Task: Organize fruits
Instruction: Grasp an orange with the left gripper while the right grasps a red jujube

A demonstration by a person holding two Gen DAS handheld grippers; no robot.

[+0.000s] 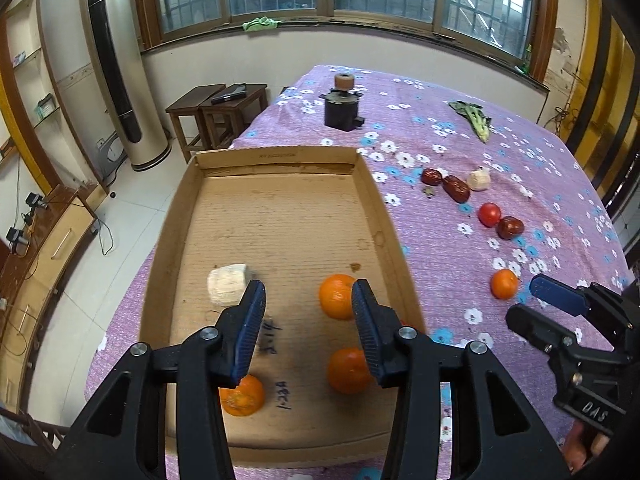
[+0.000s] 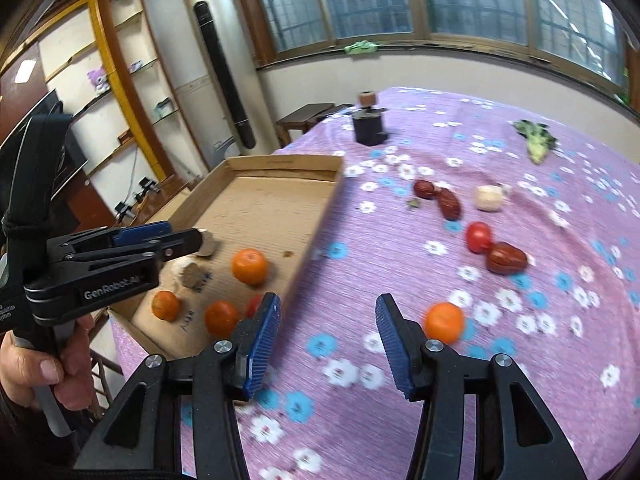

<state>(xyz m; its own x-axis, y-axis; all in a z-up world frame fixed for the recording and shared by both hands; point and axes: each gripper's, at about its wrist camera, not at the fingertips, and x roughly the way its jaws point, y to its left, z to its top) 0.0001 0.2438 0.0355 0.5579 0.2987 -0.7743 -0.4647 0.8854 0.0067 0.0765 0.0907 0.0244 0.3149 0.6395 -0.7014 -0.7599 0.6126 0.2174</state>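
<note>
The left gripper (image 2: 120,248) is showing white lettering "GenRobot.AI" on its black body, and the right gripper (image 1: 560,308) is showing "DAS". On the floor of the cardboard tray (image 1: 280,216), black handwriting is sitting between the fruits; it is reading roughly "1-28A", the other scrawl being too blurred to make out.

The left gripper (image 1: 308,320) is hovering over the near half of the tray, its jaws spread with nothing between them. Inside the tray, three oranges are lying: one (image 1: 338,296) near the right wall, one (image 1: 350,370) nearer the front, one (image 1: 242,396) by the front left. A pale root piece (image 1: 228,288) is lying left of them.

The right gripper (image 2: 326,336) is hanging just right of the tray, jaws parted and empty, over the purple flowered cloth (image 2: 400,264) covering the worktop. A loose orange (image 2: 444,322) is lying right of the tray; further from the tray, a tomato (image 2: 478,236), red dates (image 2: 506,258), a garlic bulb (image 2: 488,198) and a green vegetable (image 2: 536,142) are lying. Beyond the tray's far wall a black cylinder (image 1: 340,110) is standing.
</note>
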